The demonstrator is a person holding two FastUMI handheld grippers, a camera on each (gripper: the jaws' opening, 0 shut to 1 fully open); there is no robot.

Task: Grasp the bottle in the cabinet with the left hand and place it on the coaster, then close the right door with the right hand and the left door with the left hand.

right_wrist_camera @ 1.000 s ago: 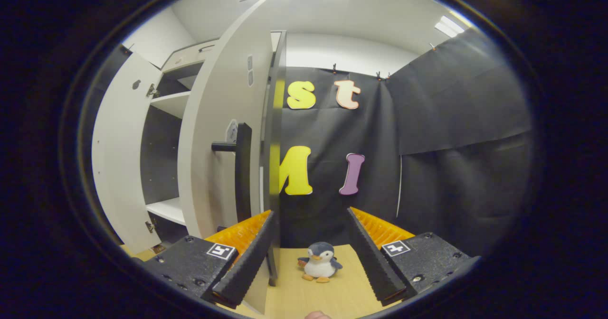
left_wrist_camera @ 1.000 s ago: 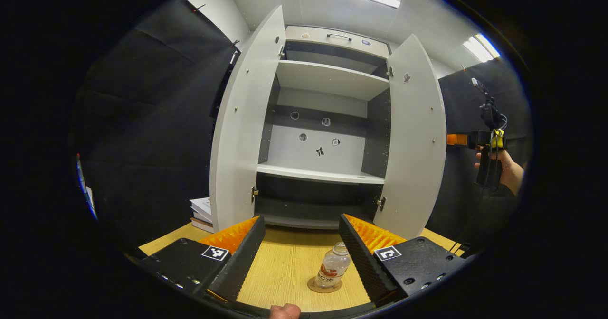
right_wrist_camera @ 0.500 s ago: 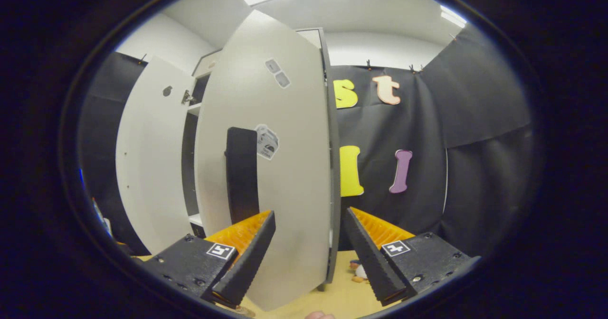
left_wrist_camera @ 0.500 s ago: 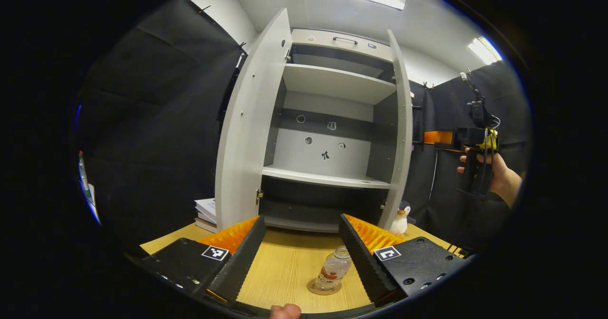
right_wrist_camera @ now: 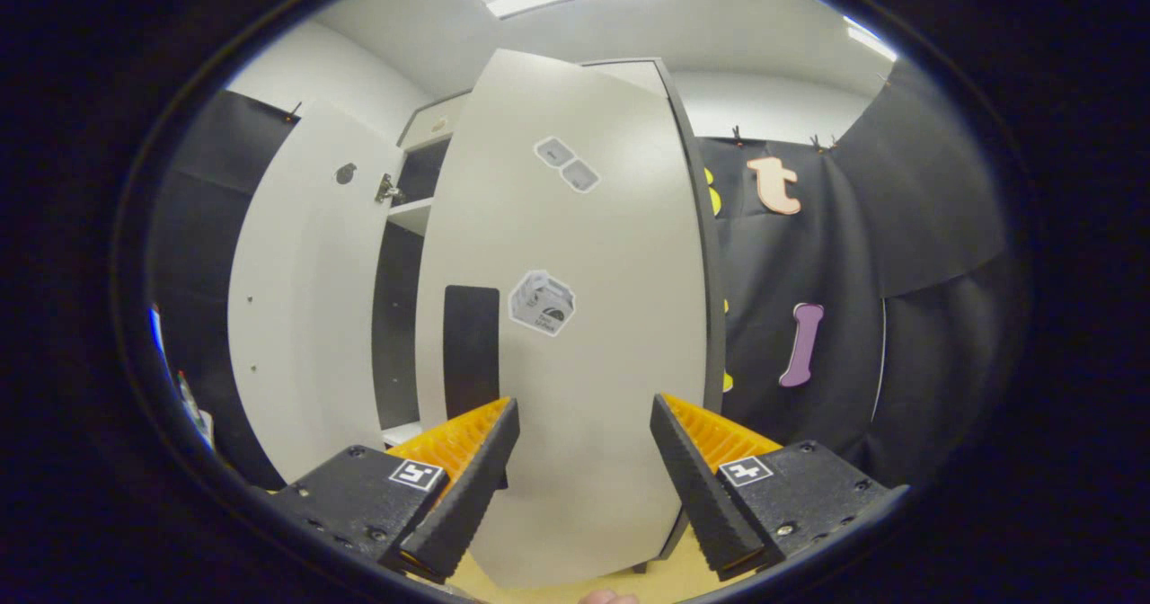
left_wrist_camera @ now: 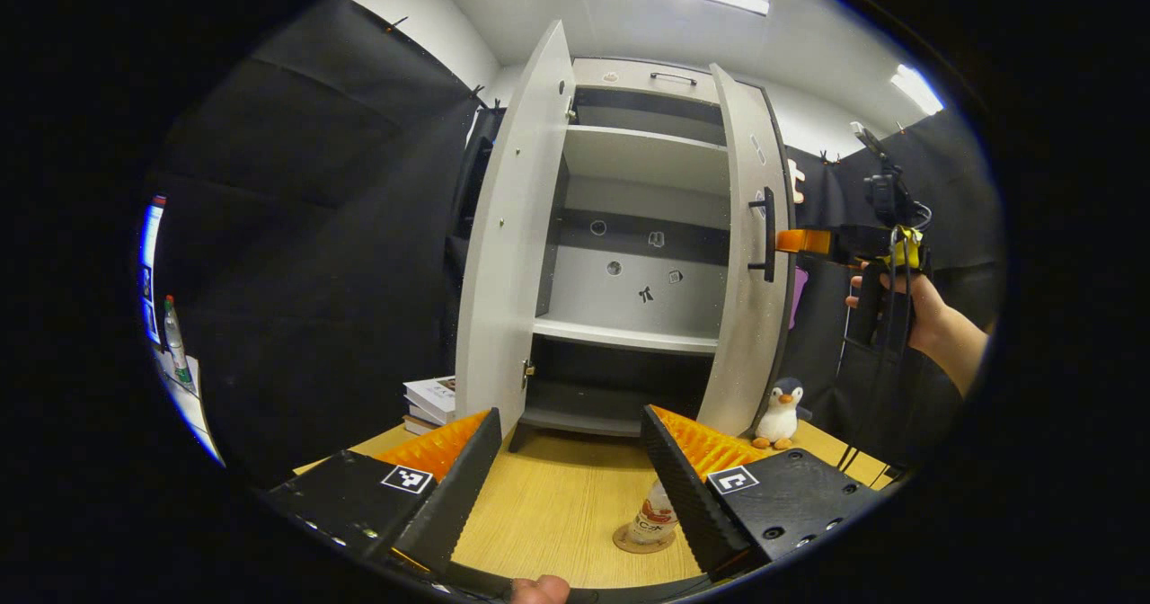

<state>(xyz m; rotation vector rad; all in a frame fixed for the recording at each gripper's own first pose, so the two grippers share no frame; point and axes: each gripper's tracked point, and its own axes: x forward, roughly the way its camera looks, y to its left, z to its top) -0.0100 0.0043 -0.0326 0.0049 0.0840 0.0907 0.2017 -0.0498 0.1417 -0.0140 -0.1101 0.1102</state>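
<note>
In the left gripper view, the left gripper point(left_wrist_camera: 568, 474) hangs low over a pale wooden table point(left_wrist_camera: 548, 505), its two fingers spread wide apart with nothing between them. Just behind the right-hand finger, a small clear bottle point(left_wrist_camera: 654, 519) stands upright on a round coaster point(left_wrist_camera: 629, 541) on the table; the finger hides part of the bottle, and it is not clear whether the two touch.

Beyond the table stands a tall grey cabinet point(left_wrist_camera: 642, 253) with bare shelves and a few small stickers on its back panel. Its left door point(left_wrist_camera: 512, 253) is swung wide open. Its right door point(left_wrist_camera: 750, 262) is partly swung inward, its outer face and a dark vertical handle point(left_wrist_camera: 766, 234) turned toward the camera. To the right of that door, a person's hand point(left_wrist_camera: 898, 303) holds the right gripper point(left_wrist_camera: 795, 241) level, with its tips at or just beside the handle (contact cannot be confirmed). A small toy penguin point(left_wrist_camera: 778, 413) sits on the table by the foot of the right door, and a stack of books point(left_wrist_camera: 429, 402) lies by the foot of the left door.

In the right gripper view, the right gripper point(right_wrist_camera: 582, 456) also has its fingers wide apart and holds nothing. The right door point(right_wrist_camera: 575, 334) fills the space straight ahead, close to the fingertips, with stickers on its face and the dark handle point(right_wrist_camera: 471, 352) just above the left-hand finger. The open left door point(right_wrist_camera: 301, 307) shows farther off
</note>
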